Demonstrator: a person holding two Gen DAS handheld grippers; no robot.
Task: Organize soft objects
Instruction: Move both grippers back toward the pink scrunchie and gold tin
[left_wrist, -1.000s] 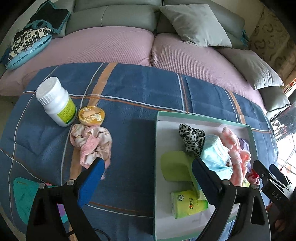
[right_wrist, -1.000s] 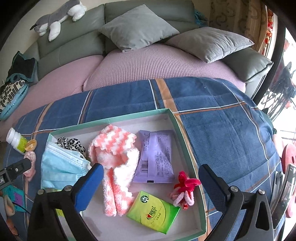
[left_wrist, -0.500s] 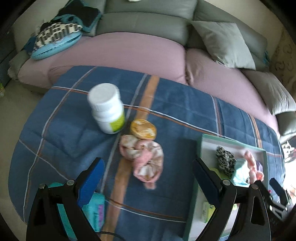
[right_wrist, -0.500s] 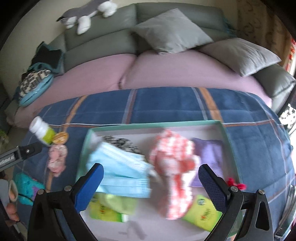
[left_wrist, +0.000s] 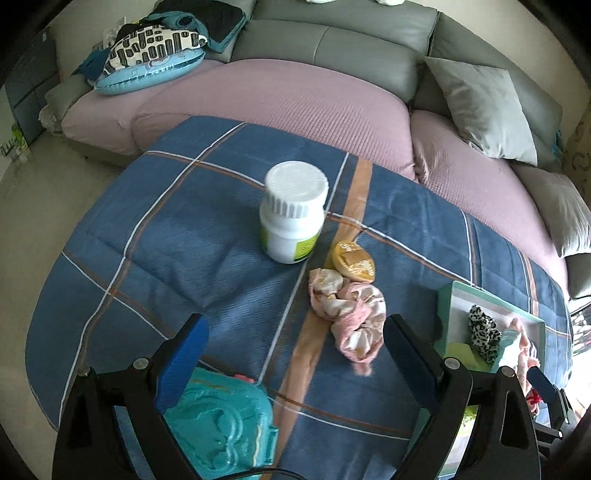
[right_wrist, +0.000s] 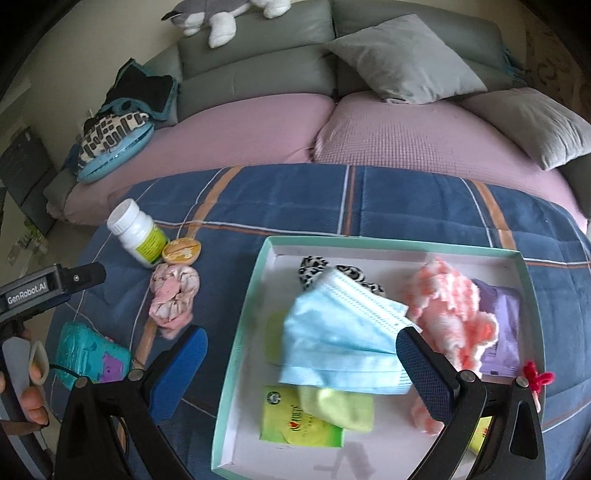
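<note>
Left wrist view shows your left gripper (left_wrist: 293, 350) held wide apart with nothing between its blue pads, hovering over the blue plaid blanket (left_wrist: 184, 236). Just ahead of it and nearer the right finger lies the pink scrunchie (left_wrist: 349, 314), crumpled on the orange stripe and touching the small round yellow tin (left_wrist: 353, 261) behind it; the white pill bottle (left_wrist: 292, 212) stands upright just beyond the tin, apart from the scrunchie. Under your left finger sits a teal plastic toy case (left_wrist: 221, 417). Off to the right you can see the corner of the mint-rimmed tray (left_wrist: 448, 295) with a leopard-print scrunchie (left_wrist: 482, 330) inside. Right wrist view has your right gripper (right_wrist: 301, 354) also spread open and empty, poised over the tray's near left part — its left finger is outside the rim above the blanket, its right finger above the tray's contents. In the tray lie a light blue face mask (right_wrist: 343, 339) partly over the leopard-print scrunchie, a pink-and-white fuzzy cloth (right_wrist: 450, 314), a purple packet (right_wrist: 504, 325), a green tissue pack (right_wrist: 295, 421) and a yellow-green cloth (right_wrist: 340, 406) overlapping it. A red yarn piece (right_wrist: 535, 378) shows by the right finger; whether it rests inside the tray you cannot tell. At far left a hand (right_wrist: 26, 387) grips the other tool.
</note>
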